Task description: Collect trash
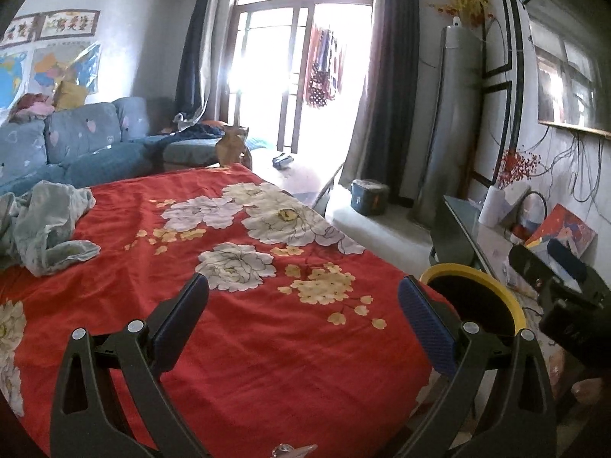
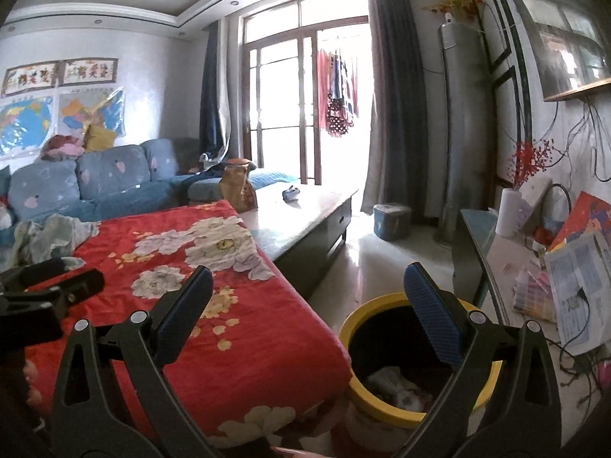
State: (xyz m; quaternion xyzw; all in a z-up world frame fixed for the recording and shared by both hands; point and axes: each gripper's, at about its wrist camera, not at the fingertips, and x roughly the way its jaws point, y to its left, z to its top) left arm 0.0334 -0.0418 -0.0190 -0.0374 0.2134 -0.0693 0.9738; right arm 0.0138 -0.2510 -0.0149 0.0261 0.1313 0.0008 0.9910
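Observation:
A yellow-rimmed trash bin (image 2: pixel 385 416) stands on the floor beside the table; crumpled pale trash (image 2: pixel 397 383) lies inside it. My right gripper (image 2: pixel 307 286) hovers open above the bin's near-left side, nothing between its fingers. My left gripper (image 1: pixel 303 294) is open over the red floral tablecloth (image 1: pixel 236 328), holding nothing. The bin's rim (image 1: pixel 488 282) shows behind the left gripper's right finger. The right gripper's body (image 1: pixel 565 297) appears at the right edge of the left wrist view. The left gripper's body (image 2: pixel 42 286) shows at the left of the right wrist view.
A crumpled grey-green cloth (image 1: pixel 46 225) lies on the table's left. A blue sofa (image 1: pixel 76 145) stands behind. A low coffee table (image 2: pixel 305 221) carries a brown bag (image 2: pixel 236 187). A cluttered glass shelf (image 2: pixel 496 252) is at right, a small blue bin (image 2: pixel 391 221) on the floor.

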